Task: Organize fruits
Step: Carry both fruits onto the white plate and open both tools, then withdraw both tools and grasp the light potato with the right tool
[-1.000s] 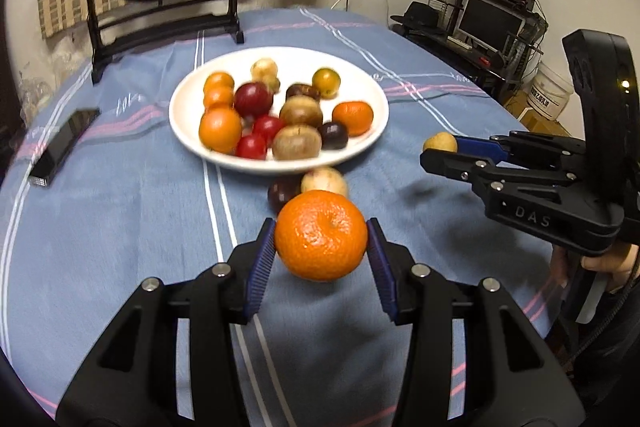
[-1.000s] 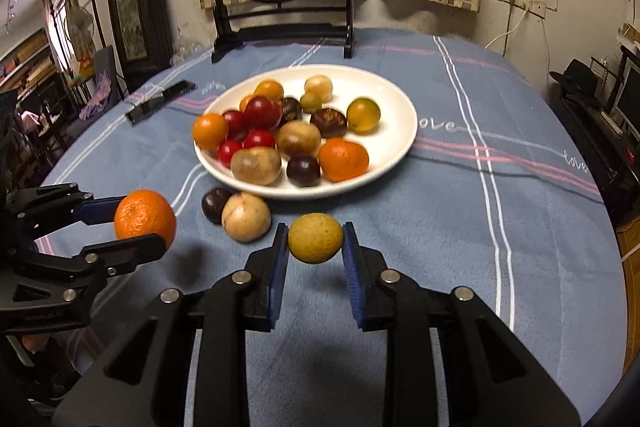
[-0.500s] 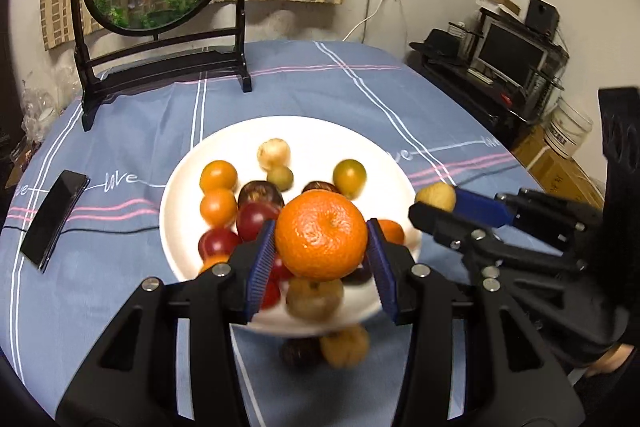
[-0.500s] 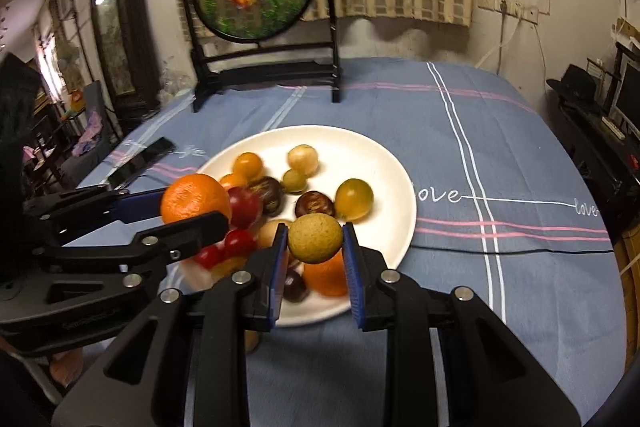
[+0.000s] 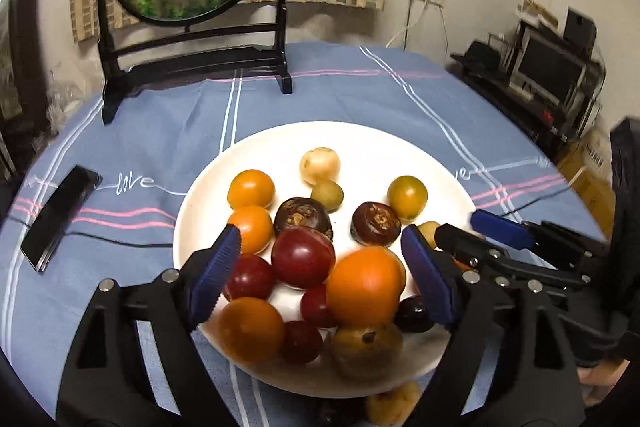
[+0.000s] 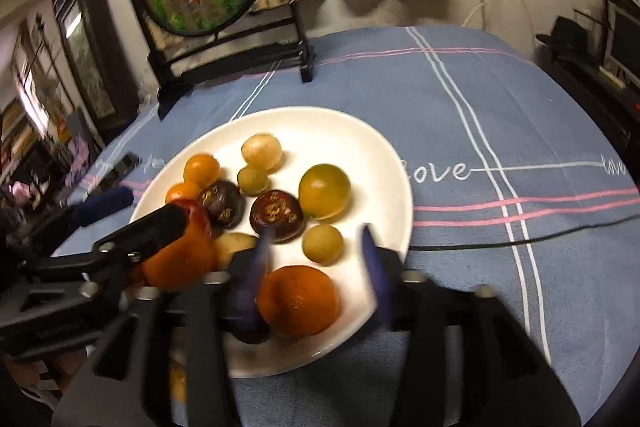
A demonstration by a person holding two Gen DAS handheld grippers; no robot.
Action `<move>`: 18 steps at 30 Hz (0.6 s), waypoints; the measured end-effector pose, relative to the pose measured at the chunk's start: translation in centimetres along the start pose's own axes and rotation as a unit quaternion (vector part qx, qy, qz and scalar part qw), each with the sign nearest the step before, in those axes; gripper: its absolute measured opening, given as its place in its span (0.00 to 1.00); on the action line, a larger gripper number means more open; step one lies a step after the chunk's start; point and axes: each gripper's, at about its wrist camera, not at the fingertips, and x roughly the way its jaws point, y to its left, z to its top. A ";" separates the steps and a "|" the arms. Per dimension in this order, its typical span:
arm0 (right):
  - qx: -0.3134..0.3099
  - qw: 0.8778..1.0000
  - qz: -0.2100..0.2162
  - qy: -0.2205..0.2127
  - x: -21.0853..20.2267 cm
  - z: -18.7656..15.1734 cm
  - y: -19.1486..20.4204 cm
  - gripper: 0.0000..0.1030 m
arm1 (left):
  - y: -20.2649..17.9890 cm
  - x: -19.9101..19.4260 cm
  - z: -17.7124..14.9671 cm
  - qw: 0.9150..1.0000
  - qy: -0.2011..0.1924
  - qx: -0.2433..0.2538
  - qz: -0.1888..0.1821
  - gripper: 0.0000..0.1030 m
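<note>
Both tongs over the plate point(image 5: 400, 143), jaws opening, dropping fruit. Left tongs point(image 5: 324, 277): pads spread wide, clear of the orange point(image 5: 366, 291), which sits blurred between them, nearer the right pad, on the pile. Right tongs point(image 6: 316, 267): pads blurred, apart, nothing pressed; small yellow fruit point(image 6: 322, 243) lies just ahead between the tips, on the plate. To do it well: let the jaws open fully, then lift straight off without nudging the heap, since round fruit probably rolls. Stray fruit point(image 5: 394, 407) on the tabletop at the plate's near rim, so likely more to fetch.
</note>
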 end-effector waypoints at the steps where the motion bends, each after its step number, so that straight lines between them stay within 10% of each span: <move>1: 0.003 1.000 0.003 -0.002 -0.1 -0.1 -0.1 0.59 | 0.5 -0.1 0.0 1.000 0.004 -0.017 -0.012 0.82; 18: -0.025 0.997 0.066 0.009 -1.8 -2.3 1.0 0.59 | 3.1 -3.0 -2.2 0.999 -0.033 -0.036 0.017 0.94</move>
